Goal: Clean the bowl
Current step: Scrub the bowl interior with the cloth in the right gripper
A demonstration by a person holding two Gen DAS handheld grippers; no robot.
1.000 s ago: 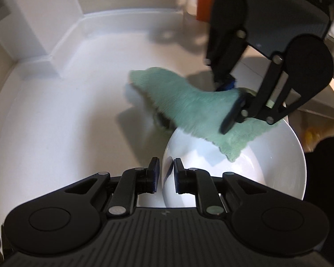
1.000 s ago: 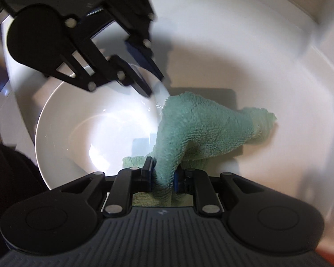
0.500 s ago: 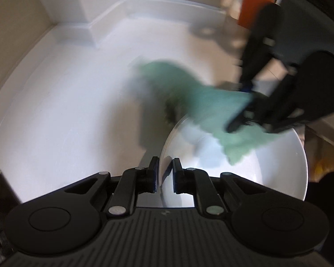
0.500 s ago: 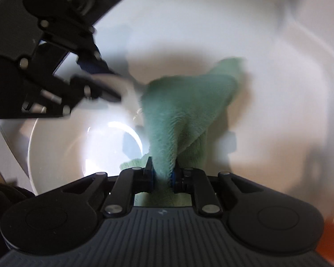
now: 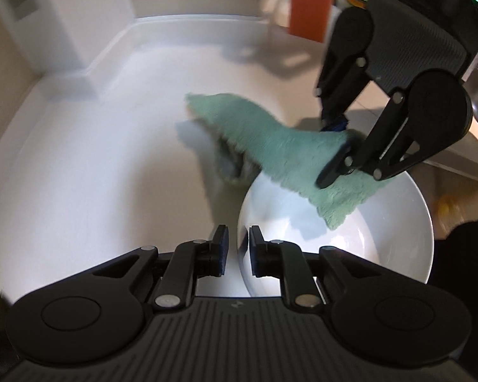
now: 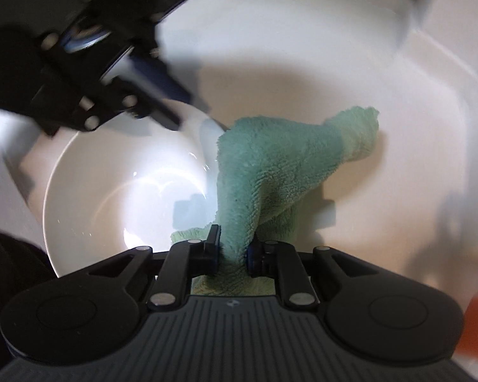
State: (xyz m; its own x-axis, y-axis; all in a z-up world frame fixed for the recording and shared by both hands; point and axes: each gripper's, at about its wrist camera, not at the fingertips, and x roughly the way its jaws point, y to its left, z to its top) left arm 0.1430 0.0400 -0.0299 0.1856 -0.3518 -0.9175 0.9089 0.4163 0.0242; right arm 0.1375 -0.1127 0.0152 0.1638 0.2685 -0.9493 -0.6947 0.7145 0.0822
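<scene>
White bowl (image 5: 382, 238) sits on the white counter (image 5: 95, 165), its near rim pinched between the narrow jaws of the left gripper (image 5: 239, 248). Right gripper (image 6: 232, 248) is clamped on a green cloth (image 6: 271, 165); the cloth drapes over the bowl's rim, one end inside the bowl, the other out over the counter.

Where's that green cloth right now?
The cloth is pinched in the right gripper, draped over the bowl rim, its far end trailing onto the white counter.
</scene>
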